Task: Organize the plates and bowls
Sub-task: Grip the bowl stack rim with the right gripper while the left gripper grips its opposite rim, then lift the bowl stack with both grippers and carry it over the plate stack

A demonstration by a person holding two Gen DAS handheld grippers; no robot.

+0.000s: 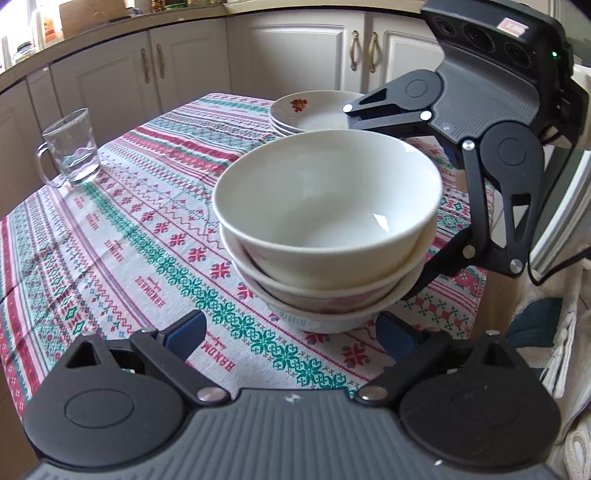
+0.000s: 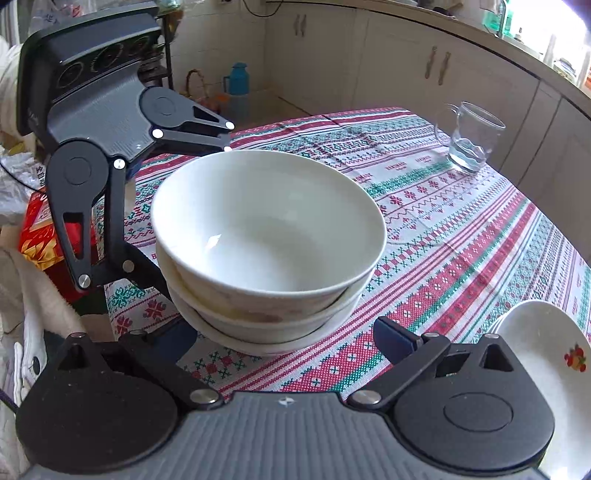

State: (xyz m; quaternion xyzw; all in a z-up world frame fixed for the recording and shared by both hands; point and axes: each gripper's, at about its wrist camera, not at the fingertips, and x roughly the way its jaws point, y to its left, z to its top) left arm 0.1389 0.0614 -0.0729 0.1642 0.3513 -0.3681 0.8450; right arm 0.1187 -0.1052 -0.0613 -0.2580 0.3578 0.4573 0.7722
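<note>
Three stacked bowls (image 1: 325,229), plates (image 1: 314,110), glass mug (image 1: 72,147)

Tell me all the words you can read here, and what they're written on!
"HANDMADE": woven many times into the tablecloth, clearest near the left gripper.
Red packet beside the table: printing too blurred to read.
Sticker on the right gripper's body: too small to read.
Bowls and plates: no words.

1. The left gripper (image 1: 291,332) is held angled downward, jaws spread wide, nothing pressed between the blue pads (image 1: 188,326).
2. The right gripper (image 2: 291,339) is likewise tilted downward, jaws fully apart, pads (image 2: 393,338) bare.
3. The two grippers are faced toward each other from opposite sides.
4. A pale sleeve (image 1: 580,107) is glimpsed behind the right gripper.
</note>
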